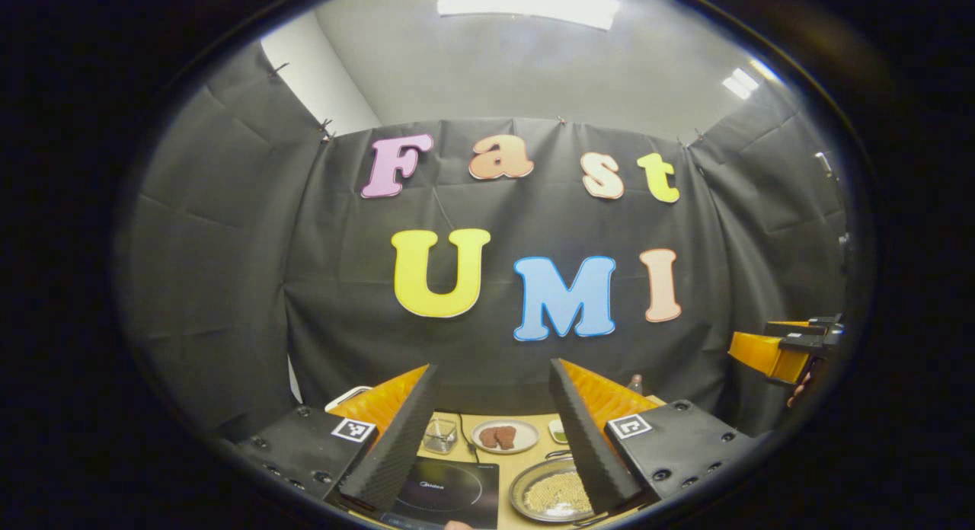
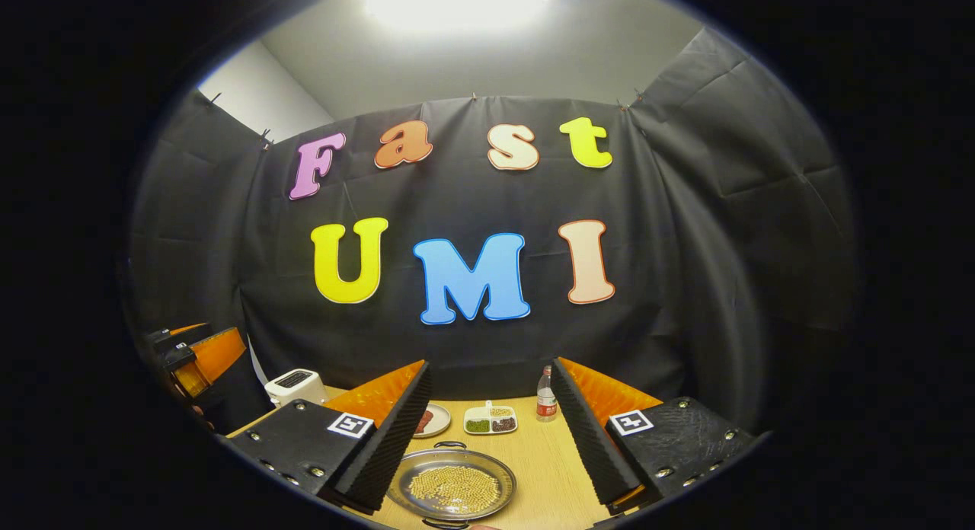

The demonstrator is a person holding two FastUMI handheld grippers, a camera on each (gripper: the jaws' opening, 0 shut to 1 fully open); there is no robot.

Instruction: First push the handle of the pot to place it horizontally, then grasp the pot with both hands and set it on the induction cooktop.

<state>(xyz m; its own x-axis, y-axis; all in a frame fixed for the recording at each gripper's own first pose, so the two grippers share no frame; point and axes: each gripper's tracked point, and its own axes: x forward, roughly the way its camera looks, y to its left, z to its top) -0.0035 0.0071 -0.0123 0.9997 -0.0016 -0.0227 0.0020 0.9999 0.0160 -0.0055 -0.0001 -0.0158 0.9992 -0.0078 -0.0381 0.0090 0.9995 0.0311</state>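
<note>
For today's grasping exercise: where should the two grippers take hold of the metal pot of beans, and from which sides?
Probably the two small loop handles on the pot, one at its far rim and one at its near rim. The pot is shallow and wide, so one gripper should likely come onto each handle from opposite sides.

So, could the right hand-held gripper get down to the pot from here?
Probably yes: the right hand-held gripper is open above the table, and the pot sits just below between its fingers with nothing in between.
</note>
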